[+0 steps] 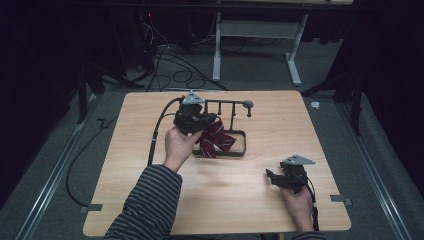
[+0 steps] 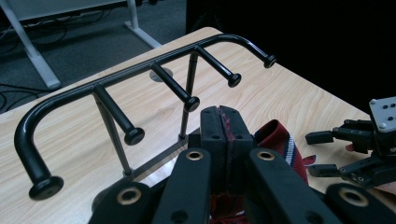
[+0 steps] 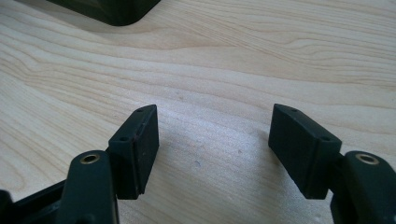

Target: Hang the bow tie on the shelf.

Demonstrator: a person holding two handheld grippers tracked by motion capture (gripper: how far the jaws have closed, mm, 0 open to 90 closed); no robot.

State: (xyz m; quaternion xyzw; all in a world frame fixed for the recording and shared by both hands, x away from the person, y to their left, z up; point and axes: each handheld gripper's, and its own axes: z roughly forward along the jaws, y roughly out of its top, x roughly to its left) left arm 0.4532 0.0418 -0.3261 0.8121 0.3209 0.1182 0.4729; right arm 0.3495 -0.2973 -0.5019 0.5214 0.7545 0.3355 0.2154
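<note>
Your dark red striped tie (image 1: 216, 137) hangs crumpled at frame centre, one fold pinched, draped over the black rack's (image 1: 226, 106) base frame.

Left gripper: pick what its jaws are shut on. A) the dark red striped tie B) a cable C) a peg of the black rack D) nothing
A: in the left gripper view the left gripper pinches the dark red striped tie just short of the black rack.
</note>
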